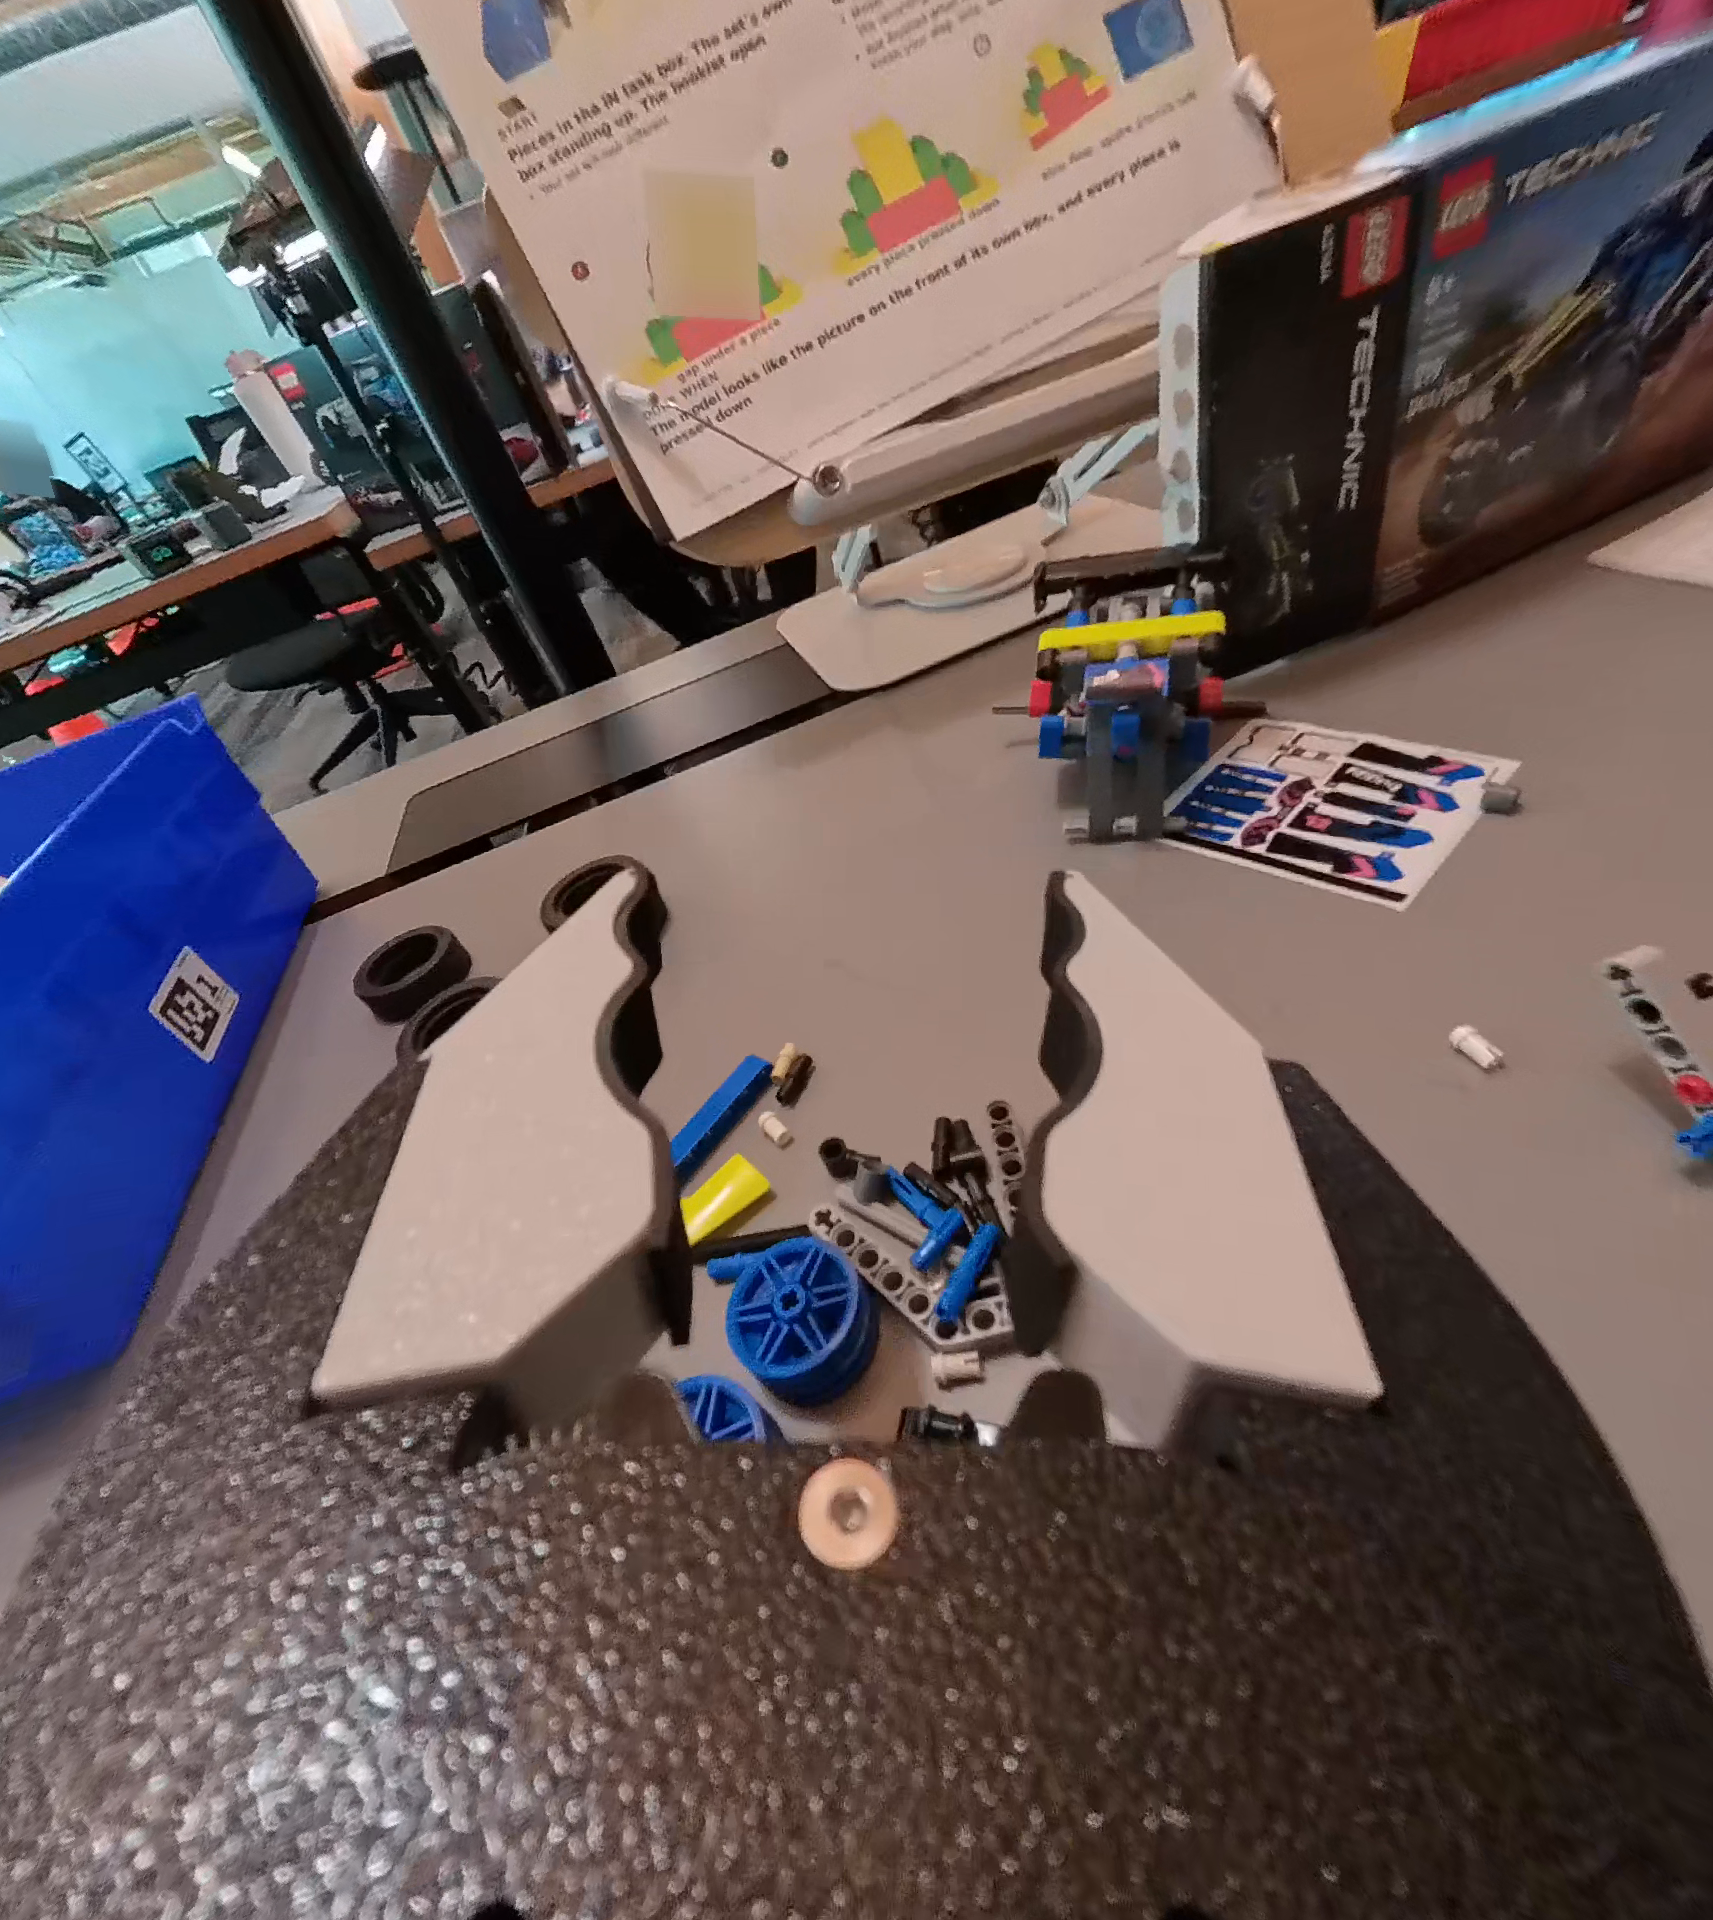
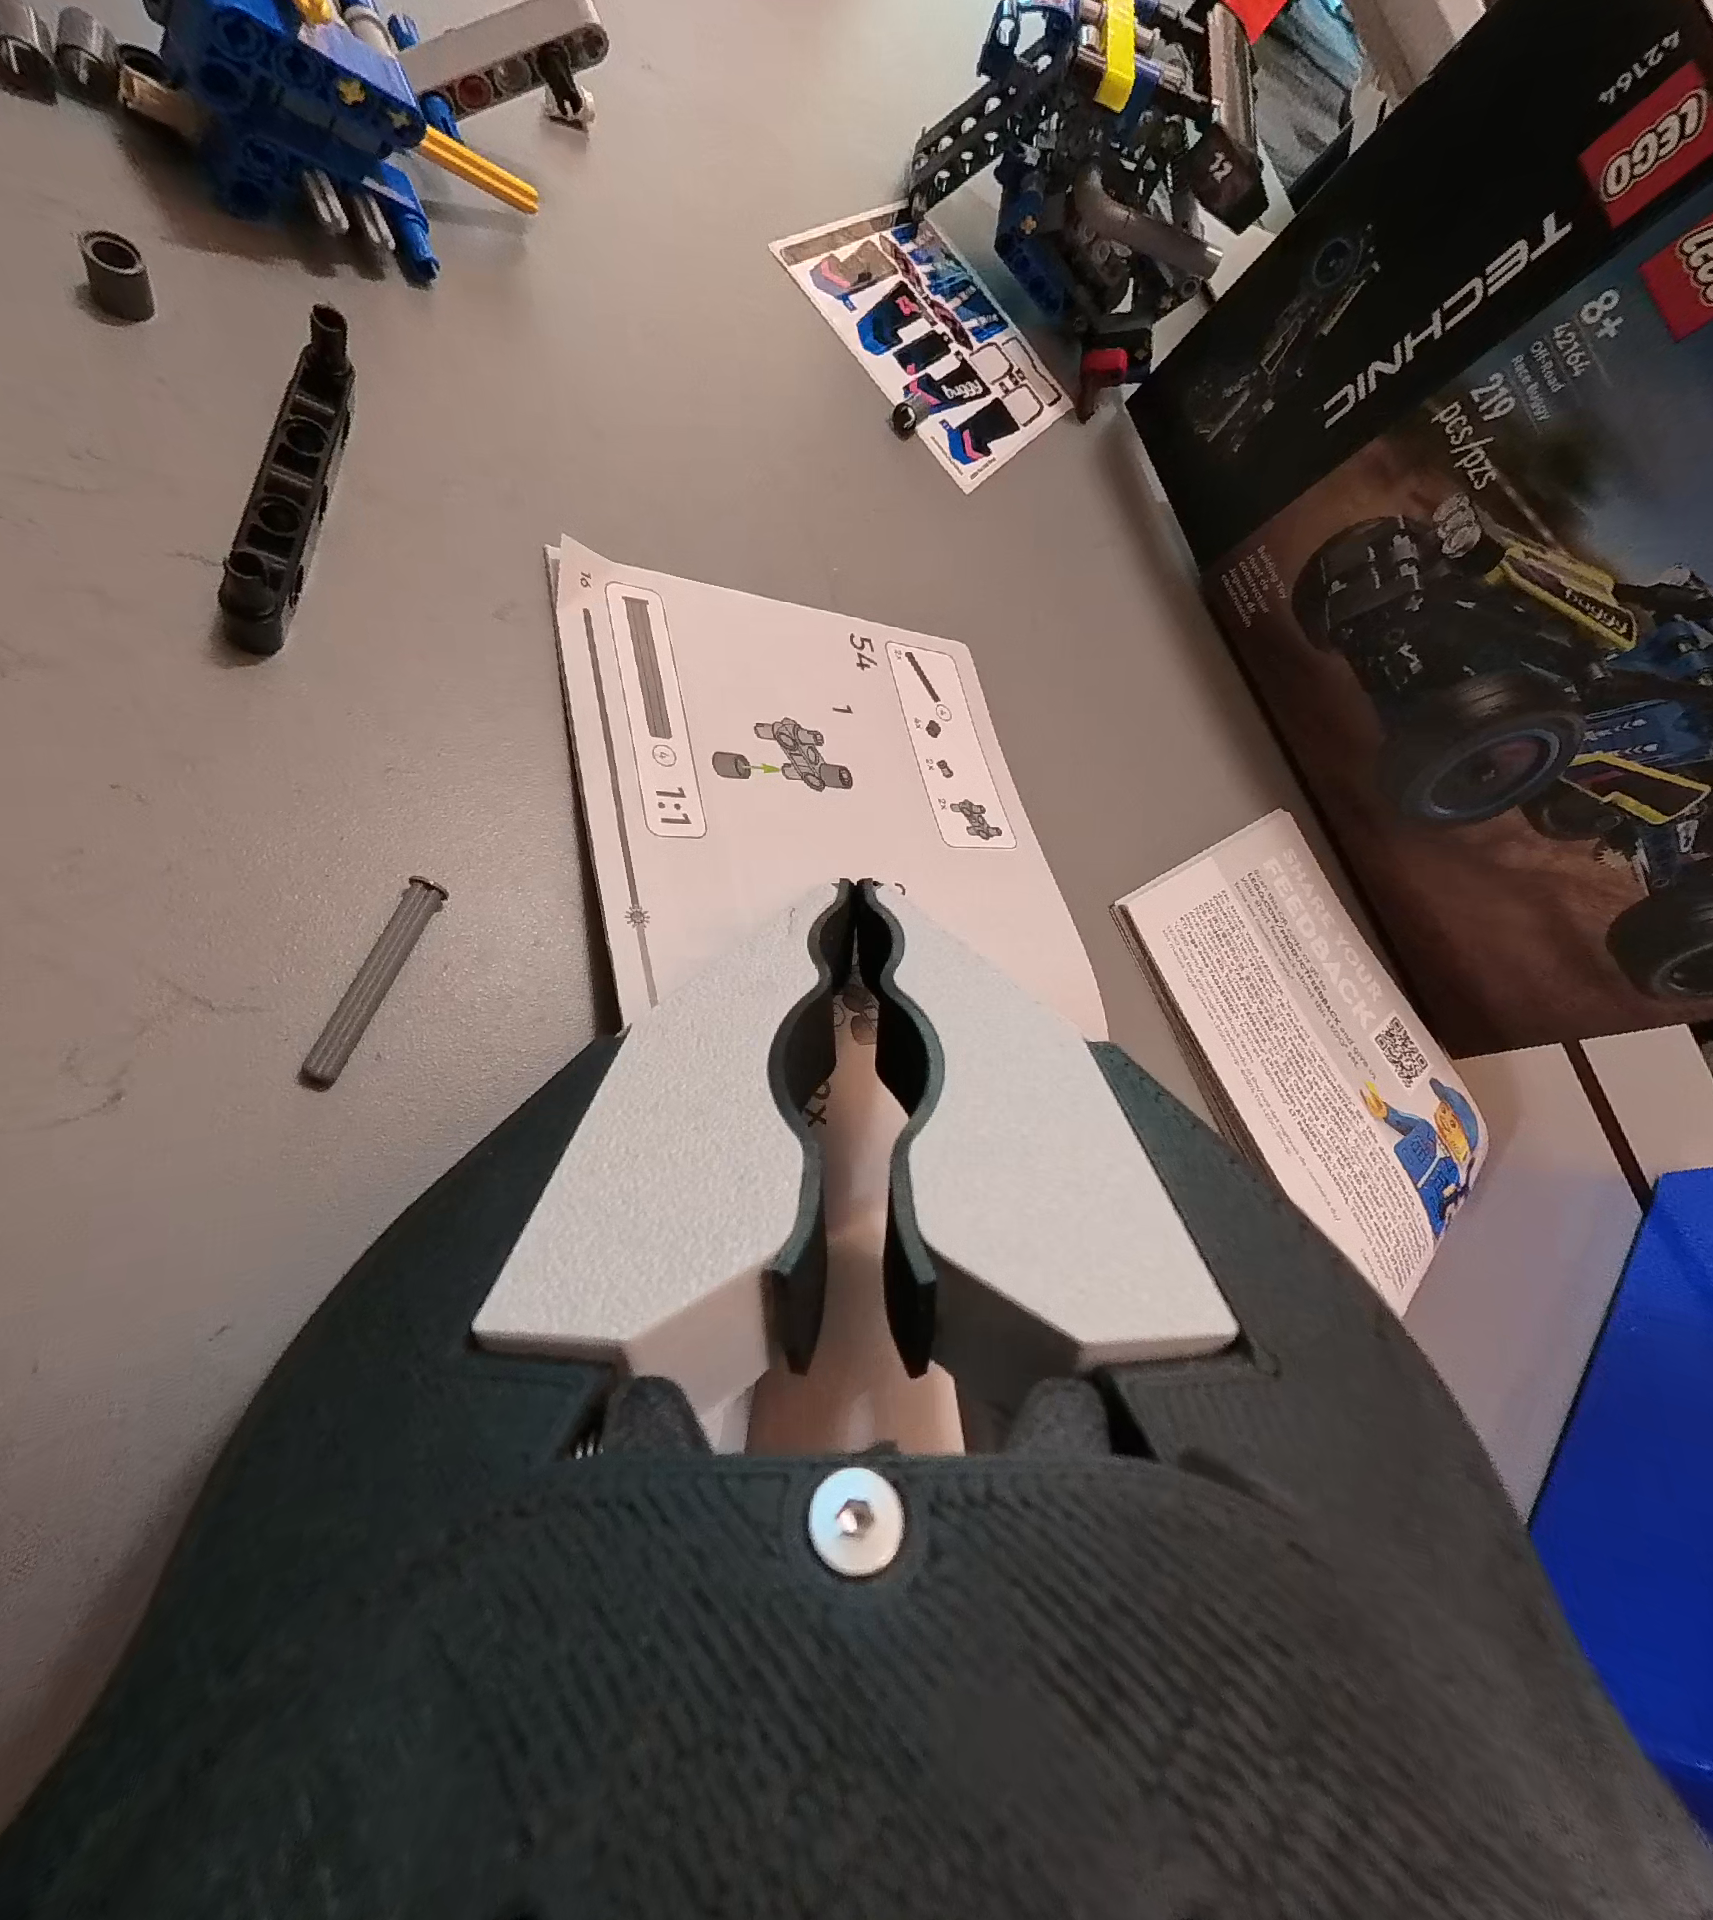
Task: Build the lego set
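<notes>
A grey tabletop (image 1: 935, 935) carries the set box (image 1: 1517, 395), a sticker sheet (image 1: 1340, 805) and a half-built buggy frame (image 1: 1122, 717) just beside both. The left tongs (image 1: 847, 925) gape wide over a heap of loose pieces (image 1: 893, 1236) (blue wheels, pins, grey beams), with black tyres (image 1: 410, 971) to their left near a blue bin (image 1: 83, 1039). The right tongs (image 2: 857, 888) are pinched together, empty, above the open instruction booklet (image 2: 790, 748); a grey axle (image 2: 374, 982) and black beam (image 2: 289, 483) lie apart to its left.
</notes>
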A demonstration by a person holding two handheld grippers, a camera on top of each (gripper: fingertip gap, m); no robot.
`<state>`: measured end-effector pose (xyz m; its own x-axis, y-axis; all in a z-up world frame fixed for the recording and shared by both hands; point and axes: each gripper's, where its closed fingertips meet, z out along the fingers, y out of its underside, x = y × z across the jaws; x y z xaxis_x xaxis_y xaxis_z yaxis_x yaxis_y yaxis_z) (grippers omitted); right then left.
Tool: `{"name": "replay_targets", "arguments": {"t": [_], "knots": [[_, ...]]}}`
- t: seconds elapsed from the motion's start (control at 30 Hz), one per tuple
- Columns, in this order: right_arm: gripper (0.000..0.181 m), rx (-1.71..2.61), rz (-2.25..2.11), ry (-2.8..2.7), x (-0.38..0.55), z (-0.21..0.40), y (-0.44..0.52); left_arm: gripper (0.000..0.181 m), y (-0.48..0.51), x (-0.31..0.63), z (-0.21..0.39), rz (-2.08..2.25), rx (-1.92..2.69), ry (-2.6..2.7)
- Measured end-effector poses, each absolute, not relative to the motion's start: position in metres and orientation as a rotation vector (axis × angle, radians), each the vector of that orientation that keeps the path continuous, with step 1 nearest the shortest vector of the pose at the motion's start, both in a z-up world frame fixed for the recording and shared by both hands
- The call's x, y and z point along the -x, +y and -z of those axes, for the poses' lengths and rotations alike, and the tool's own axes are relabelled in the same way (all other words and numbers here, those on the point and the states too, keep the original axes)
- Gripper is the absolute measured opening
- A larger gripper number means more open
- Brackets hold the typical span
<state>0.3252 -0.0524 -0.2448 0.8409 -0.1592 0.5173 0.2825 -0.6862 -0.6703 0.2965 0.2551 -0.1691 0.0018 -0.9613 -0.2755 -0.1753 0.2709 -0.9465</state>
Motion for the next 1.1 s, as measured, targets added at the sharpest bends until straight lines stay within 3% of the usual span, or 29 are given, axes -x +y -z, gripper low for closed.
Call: {"name": "replay_targets", "arguments": {"t": [0.43, 0.83, 1.1], "knots": [[0.000, 2.228, 0.673, -0.081, -0.325, 0.246, -0.052, 0.061, 0.265, -0.291, 0.134, 0.794, 1.031, 1.233], [0.000, 2.249, 0.521, -0.041, -0.321, 0.247, -0.052, 0.035, 0.303, -0.260, 0.110, 1.009, 1.102, 1.096], [0.000, 2.226, 0.658, -0.078, -0.322, 0.245, -0.052, 0.013, 0.285, -0.259, 0.116, 1.152, 1.139, 1.389]]}}
